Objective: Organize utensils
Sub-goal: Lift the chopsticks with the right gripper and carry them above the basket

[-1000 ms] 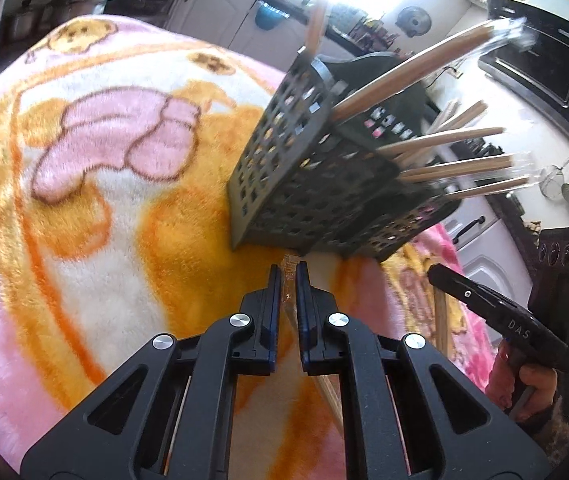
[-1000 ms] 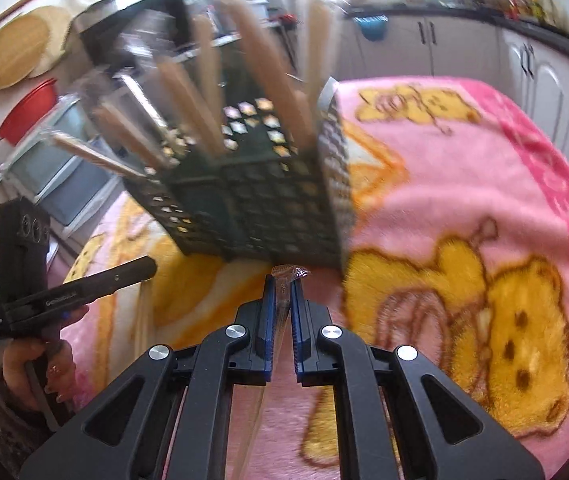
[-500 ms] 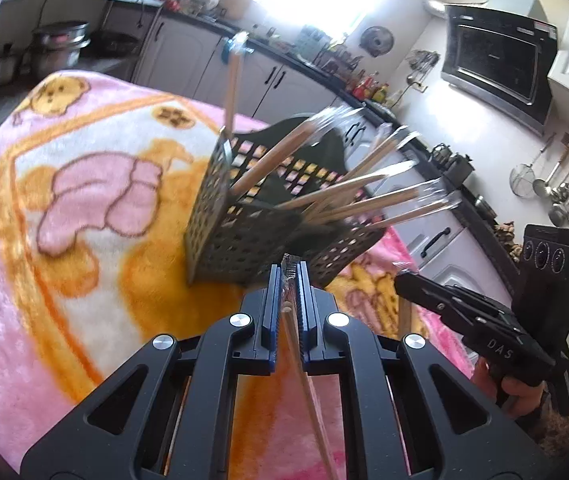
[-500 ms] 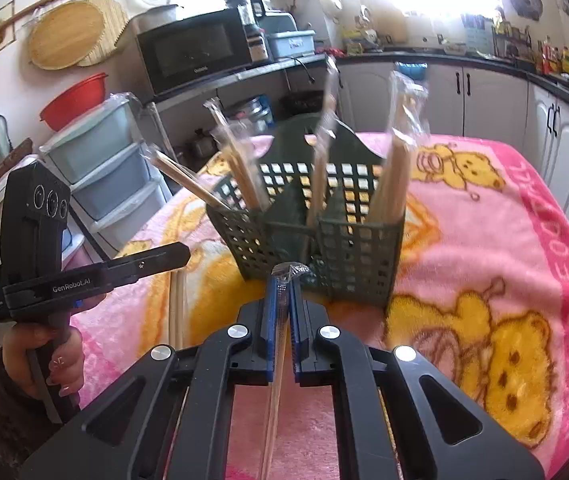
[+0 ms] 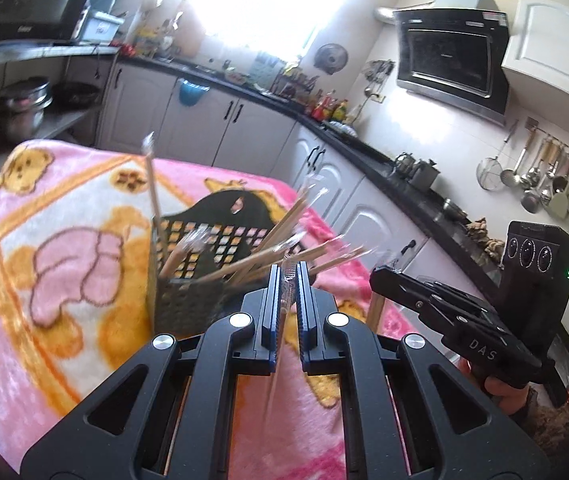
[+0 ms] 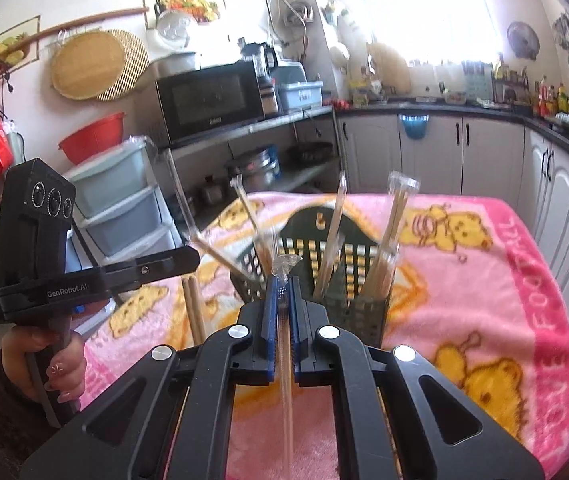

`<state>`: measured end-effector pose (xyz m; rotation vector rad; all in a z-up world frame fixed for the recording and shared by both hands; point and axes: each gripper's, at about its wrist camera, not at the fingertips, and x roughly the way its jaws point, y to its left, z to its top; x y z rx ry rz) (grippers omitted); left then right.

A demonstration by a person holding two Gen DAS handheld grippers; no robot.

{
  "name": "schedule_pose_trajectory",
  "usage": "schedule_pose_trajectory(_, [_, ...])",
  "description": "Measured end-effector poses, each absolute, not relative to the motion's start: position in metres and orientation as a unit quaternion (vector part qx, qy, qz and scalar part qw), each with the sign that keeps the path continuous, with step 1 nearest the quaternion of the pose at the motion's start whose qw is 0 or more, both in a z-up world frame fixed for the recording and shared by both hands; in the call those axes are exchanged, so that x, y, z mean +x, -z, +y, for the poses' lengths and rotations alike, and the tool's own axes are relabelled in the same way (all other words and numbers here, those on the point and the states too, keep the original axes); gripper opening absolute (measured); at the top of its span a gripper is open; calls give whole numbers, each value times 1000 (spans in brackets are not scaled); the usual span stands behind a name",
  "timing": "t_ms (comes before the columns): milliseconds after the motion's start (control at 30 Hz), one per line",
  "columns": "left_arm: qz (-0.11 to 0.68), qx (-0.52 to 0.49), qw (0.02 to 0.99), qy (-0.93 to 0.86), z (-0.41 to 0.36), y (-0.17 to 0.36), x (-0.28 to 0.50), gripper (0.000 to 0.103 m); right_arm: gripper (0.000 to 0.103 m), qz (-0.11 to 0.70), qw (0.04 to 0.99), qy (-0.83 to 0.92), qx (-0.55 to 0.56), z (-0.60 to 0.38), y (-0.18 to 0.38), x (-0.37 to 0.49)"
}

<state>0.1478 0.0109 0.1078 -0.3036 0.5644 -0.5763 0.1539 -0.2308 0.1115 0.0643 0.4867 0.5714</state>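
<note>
Both tools had risen above the basket (image 6: 348,280) at frame centre; left tool (image 5: 287,280) and right tool (image 6: 283,292) each pinched wrapped chopsticks (image 6: 284,360), seemingly ready for insertion.

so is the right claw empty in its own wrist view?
No: the right claw is shut on a plastic-wrapped chopstick pair that runs between its fingers, in front of the dark basket.

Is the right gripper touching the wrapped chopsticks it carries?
Touching. The right wrist view shows the right gripper closed on the wrapped chopsticks, both blue pads pressing the clear wrapper, whose crumpled tip sticks out above the fingertips.
</note>
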Motion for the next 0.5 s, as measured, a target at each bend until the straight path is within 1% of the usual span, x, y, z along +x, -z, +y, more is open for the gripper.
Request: schedule_pose_trajectory(500, [193, -143, 917, 317, 2, -171, 140, 4, 6, 146, 954, -258, 55, -259, -163, 147])
